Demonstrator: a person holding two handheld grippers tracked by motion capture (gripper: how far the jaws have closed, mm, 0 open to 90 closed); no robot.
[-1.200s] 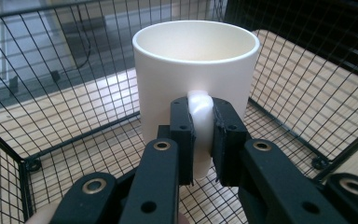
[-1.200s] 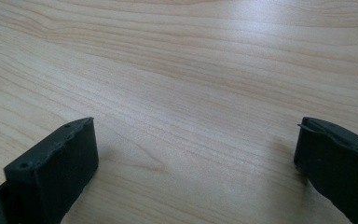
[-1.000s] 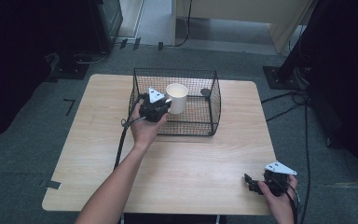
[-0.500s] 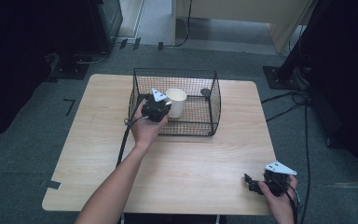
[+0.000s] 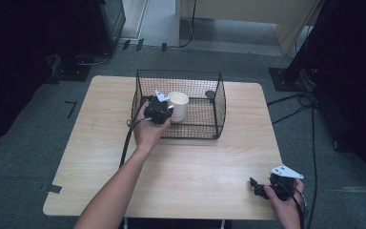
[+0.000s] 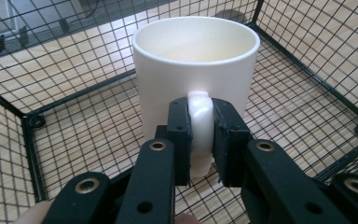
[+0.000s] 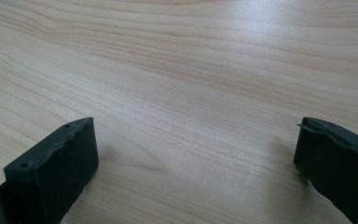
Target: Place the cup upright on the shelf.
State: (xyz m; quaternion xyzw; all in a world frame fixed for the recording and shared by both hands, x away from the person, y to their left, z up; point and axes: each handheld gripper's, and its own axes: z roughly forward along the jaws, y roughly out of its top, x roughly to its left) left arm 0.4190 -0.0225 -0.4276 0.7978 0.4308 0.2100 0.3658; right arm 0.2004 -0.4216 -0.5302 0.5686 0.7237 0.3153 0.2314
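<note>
While left gripper (image 6: 200, 140) pinches smooth white mug (image 6: 196, 70) handle | right gripper (image 7: 196, 154) wide, empty

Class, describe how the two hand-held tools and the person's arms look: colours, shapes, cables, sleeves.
Both tools are black. The left tool and the right tool each carry a pale three-cornered plate on top and trail a black cable. Their jaws are flat black blocks on linkages with brass-coloured rivets. Both forearms are bare, no sleeves visible.
</note>
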